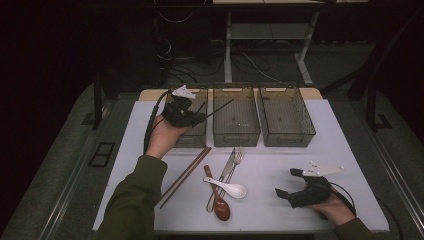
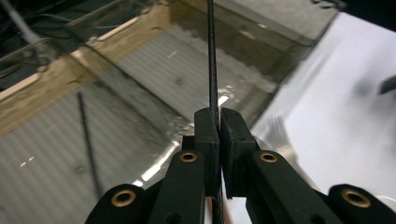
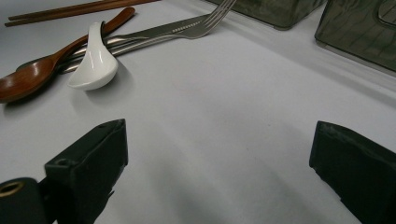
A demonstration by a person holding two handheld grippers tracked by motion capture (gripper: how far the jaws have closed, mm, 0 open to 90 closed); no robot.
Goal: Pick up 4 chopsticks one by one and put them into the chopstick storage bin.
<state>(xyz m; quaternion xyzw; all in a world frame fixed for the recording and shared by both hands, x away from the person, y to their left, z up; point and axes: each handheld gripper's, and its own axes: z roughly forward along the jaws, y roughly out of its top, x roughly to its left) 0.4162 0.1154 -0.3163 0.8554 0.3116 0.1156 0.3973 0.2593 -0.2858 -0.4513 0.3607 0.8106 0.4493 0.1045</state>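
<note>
Left tool (image 2: 218, 135) pinched black chopstick (image 2: 212, 60) over upper-left bin (image 1: 192, 136) | right tool (image 1: 290, 186) spread, idle | one chopstick (image 2: 88, 144) binned | remaining cutlery on desk (image 1: 280, 165): brown chopsticks (image 1: 185, 175), spoons, knife, fork.

The white table (image 1: 350, 150) stands on grey carpet (image 1: 60, 165), lit from above; the surroundings fall into near darkness. Beyond the table's far edge, a second desk with a white leg frame (image 1: 227, 50) stands on the floor, black cables (image 1: 175, 65) tangled around its feet. Dark stand legs (image 1: 97, 102) sit left of the table; another dark support (image 1: 372, 105) stands at its right.
</note>
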